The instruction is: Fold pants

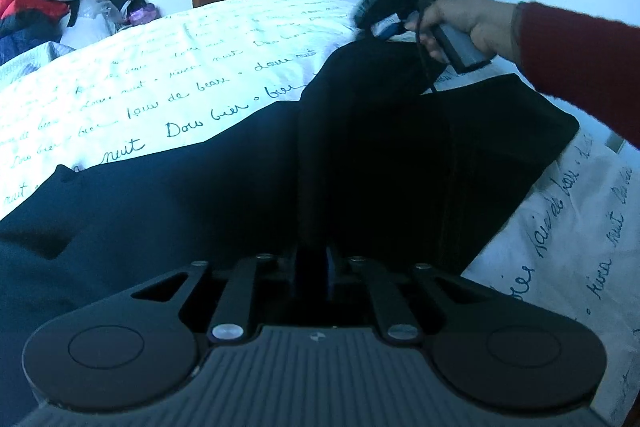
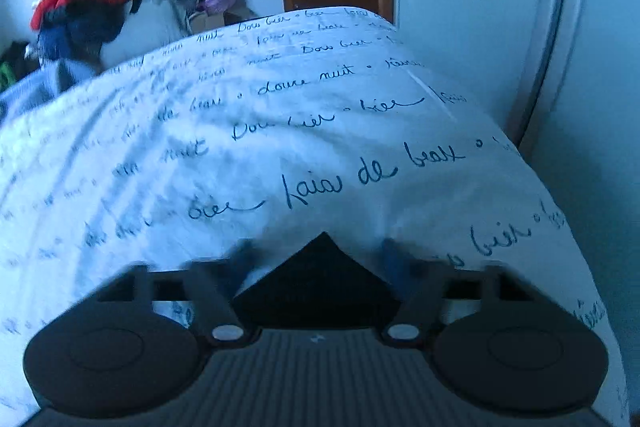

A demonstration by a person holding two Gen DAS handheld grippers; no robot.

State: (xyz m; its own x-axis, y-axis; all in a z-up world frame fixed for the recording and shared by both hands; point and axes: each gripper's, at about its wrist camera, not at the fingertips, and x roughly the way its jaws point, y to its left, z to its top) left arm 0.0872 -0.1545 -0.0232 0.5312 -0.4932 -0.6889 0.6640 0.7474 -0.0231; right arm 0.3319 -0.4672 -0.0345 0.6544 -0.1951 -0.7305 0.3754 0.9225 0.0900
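Dark pants [image 1: 400,155] lying across white script-printed bedspread [image 1: 168,67], spreading from centre out to 9 and 3 o'clock in left wrist view. Left gripper [image 1: 314,263] pressing together on a raised fabric ridge at 6 o'clock. Right gripper [image 2: 320,259] spreading apart, a dark corner of cloth sitting loose between the fingers; blurred.

Risks, judging from here:
- right corner slipping free, nothing pinching it
- fold line skewing if only left pulling
- bedspread bunching under dragging cloth

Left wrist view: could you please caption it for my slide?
Left gripper shut on dark pants spread over the lettered bedsheet.
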